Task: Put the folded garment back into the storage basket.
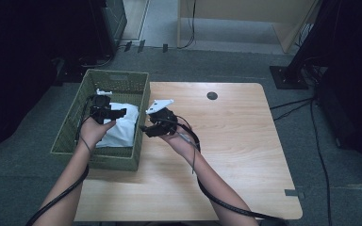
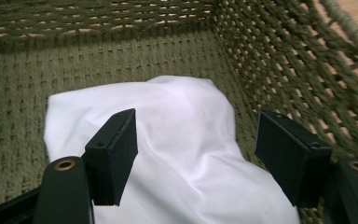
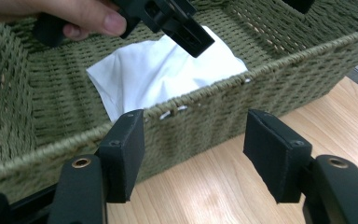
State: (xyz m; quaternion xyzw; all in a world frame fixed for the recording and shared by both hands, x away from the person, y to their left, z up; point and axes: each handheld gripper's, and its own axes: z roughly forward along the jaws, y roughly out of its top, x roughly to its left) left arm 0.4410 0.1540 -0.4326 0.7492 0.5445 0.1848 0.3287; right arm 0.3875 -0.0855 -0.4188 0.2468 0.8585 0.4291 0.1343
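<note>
No brand, label or writing can be read on anything in view.

In the high view the left gripper is held over the green woven basket, which sits on the left edge of the table. In the left gripper view its jaws are seen spread wide, with nothing pinched; the white cloth is seen below and between them, and contact cannot be told. The cloth lies crumpled on the basket floor, toward the right wall.

The right gripper is held just outside the basket's right wall, over the table. In the right gripper view its jaws are also wide apart and empty, pointed at the outer wall of the basket; the wall stands between this gripper and the cloth. Farther off in that view the person's left hand is seen holding the other gripper above the cloth.

A dark round grommet is set in the tabletop near the far edge. Cables are strewn on the grey floor at the right, and black stands are seen at both sides.
</note>
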